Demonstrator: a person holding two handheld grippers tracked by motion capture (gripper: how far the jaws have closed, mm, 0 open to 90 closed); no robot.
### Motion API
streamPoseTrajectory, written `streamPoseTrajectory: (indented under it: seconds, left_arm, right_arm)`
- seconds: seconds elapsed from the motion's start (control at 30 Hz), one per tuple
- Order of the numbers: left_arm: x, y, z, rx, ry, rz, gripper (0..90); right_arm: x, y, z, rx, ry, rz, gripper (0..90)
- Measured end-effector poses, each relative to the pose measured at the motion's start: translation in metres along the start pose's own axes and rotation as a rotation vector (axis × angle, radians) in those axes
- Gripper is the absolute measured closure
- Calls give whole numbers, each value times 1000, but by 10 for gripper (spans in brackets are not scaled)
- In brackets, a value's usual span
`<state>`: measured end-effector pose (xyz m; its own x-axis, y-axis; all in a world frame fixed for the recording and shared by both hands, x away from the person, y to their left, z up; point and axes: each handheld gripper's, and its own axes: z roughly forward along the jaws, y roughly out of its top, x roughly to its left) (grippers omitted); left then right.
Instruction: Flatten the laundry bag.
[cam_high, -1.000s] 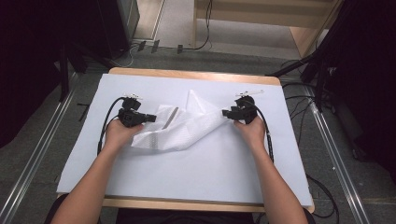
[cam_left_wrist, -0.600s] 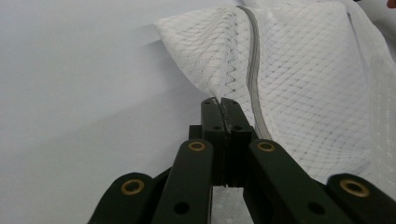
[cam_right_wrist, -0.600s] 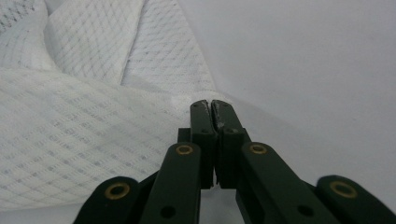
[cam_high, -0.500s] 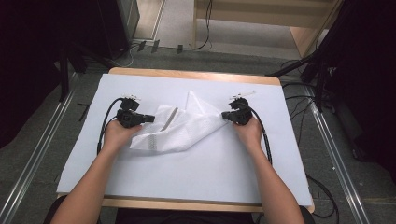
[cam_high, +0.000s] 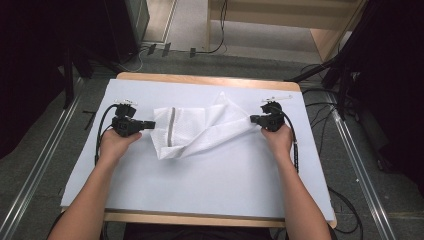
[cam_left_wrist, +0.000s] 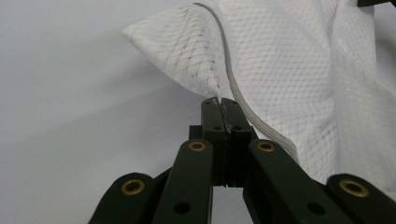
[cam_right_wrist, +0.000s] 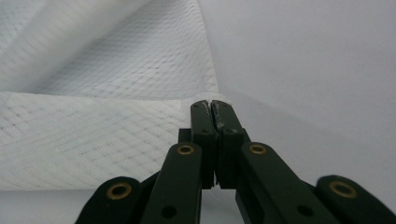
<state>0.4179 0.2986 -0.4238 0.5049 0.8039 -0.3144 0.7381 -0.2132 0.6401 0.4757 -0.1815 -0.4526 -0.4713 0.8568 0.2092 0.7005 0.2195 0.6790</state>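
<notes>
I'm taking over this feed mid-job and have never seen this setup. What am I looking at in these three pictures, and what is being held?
There is no robot here. A person stands at a table and holds a hand-held claw in each hand. The high view looks down from above the person's side: the left claw is at the left, the right claw at the right, and cables trail from both.

The other two pictures come from small cameras riding on each claw, looking along its two black jaws.

On the white table cover lies one thing: a white mesh bag with a grey zipper strip, crumpled and partly folded.

Each claw is shut on an edge of the bag: the left one beside the zipper, the right one at a corner. The bag is stretched between them.
</notes>
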Motion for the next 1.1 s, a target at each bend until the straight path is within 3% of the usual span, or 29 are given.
streamPoseTrajectory:
  seconds: [0.33,0.43,0.5,0.7,0.97,1.1]
  left_arm:
    - [6,-18,-11,30,6,-34,900]
    - [10,-23,-13,38,7,-53,900]
    - [12,-24,-14,28,-3,-67,873]
    - [11,-23,-16,31,1,-40,796]
    - [8,-16,-33,9,42,10,660]
    - [9,-7,-29,22,46,32,626]
  right_arm:
    - [-11,-8,-10,8,4,38,891]
    - [-11,-13,-9,42,-3,35,864]
    - [-11,-14,-10,43,-13,33,799]
    - [-5,-9,-24,-18,-4,36,775]
    - [1,-8,-30,-33,8,36,758]
    - [5,-8,-41,-50,8,33,752]
